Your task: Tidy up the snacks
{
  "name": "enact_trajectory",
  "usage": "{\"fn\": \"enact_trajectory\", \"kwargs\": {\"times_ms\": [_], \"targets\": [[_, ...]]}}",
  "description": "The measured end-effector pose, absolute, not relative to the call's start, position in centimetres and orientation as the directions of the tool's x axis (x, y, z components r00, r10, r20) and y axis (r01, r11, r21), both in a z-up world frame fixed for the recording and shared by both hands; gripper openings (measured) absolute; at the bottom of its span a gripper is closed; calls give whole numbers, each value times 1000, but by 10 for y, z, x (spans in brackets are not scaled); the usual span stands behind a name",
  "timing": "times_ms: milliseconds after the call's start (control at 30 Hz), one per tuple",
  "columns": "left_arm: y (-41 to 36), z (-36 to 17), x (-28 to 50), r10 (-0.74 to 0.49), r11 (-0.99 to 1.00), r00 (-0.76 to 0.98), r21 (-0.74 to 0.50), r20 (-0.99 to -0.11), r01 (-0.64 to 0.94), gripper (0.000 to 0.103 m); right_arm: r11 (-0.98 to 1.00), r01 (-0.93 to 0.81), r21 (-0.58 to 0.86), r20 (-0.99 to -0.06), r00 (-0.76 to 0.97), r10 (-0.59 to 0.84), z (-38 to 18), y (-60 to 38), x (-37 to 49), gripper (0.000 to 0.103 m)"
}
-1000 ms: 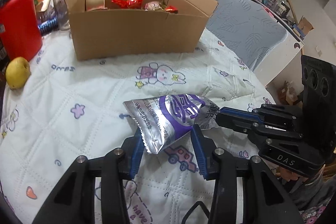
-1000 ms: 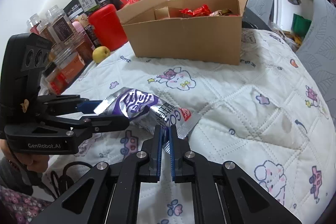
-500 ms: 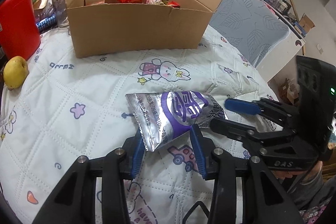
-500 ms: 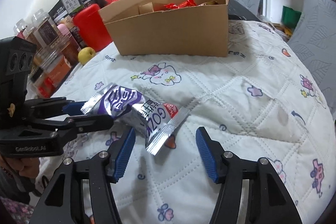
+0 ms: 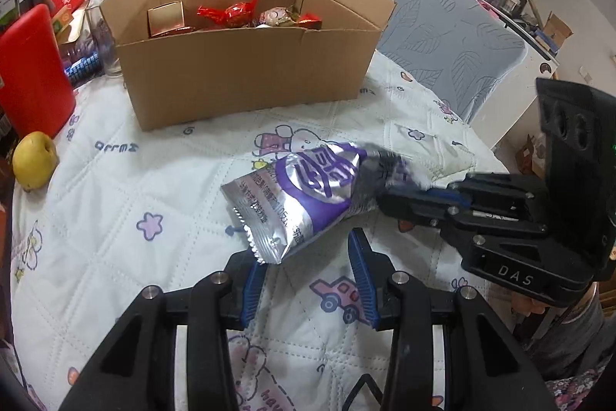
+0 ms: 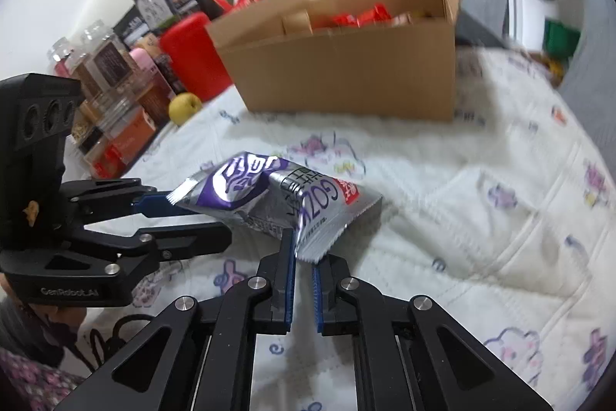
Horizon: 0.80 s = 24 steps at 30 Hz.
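A silver and purple snack packet (image 5: 308,195) hangs just above the quilted cloth between both grippers. My left gripper (image 5: 304,253) is shut on the packet's near crimped end. In the right wrist view that gripper (image 6: 196,218) comes in from the left, with the packet (image 6: 269,195) between its fingers. My right gripper (image 6: 304,249) is shut on the packet's other end, whose edge is pinched between the blue pads. In the left wrist view it (image 5: 385,197) reaches in from the right. An open cardboard box (image 5: 246,72) with red-wrapped sweets (image 5: 227,12) stands behind.
A red container (image 5: 30,72) and a yellow fruit (image 5: 34,160) sit left of the box. Jars and packets (image 6: 104,64) crowd the table's left edge. A grey padded chair (image 5: 454,52) stands beyond the table on the right.
The right gripper was shut on the packet's end, opened off it half a second ago, and has shut on it again. The left gripper kept its hold.
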<state>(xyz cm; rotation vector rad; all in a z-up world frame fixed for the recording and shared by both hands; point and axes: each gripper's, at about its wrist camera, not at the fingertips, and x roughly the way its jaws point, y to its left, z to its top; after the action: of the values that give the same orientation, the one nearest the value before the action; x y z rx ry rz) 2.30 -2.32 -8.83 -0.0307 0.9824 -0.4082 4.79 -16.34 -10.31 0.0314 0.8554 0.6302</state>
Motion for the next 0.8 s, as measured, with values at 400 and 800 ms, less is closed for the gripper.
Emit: {"fn": "enact_trajectory", "kwargs": {"times_ms": [400, 800], "targets": [[-4, -101, 31, -335, 938, 461, -247, -822, 241, 41, 864, -406, 297, -734, 482, 479, -113, -177, 64, 61], [8, -81, 29, -347, 935, 467, -265, -813, 235, 54, 836, -469, 285, -753, 431, 498, -104, -167, 83, 61]]}}
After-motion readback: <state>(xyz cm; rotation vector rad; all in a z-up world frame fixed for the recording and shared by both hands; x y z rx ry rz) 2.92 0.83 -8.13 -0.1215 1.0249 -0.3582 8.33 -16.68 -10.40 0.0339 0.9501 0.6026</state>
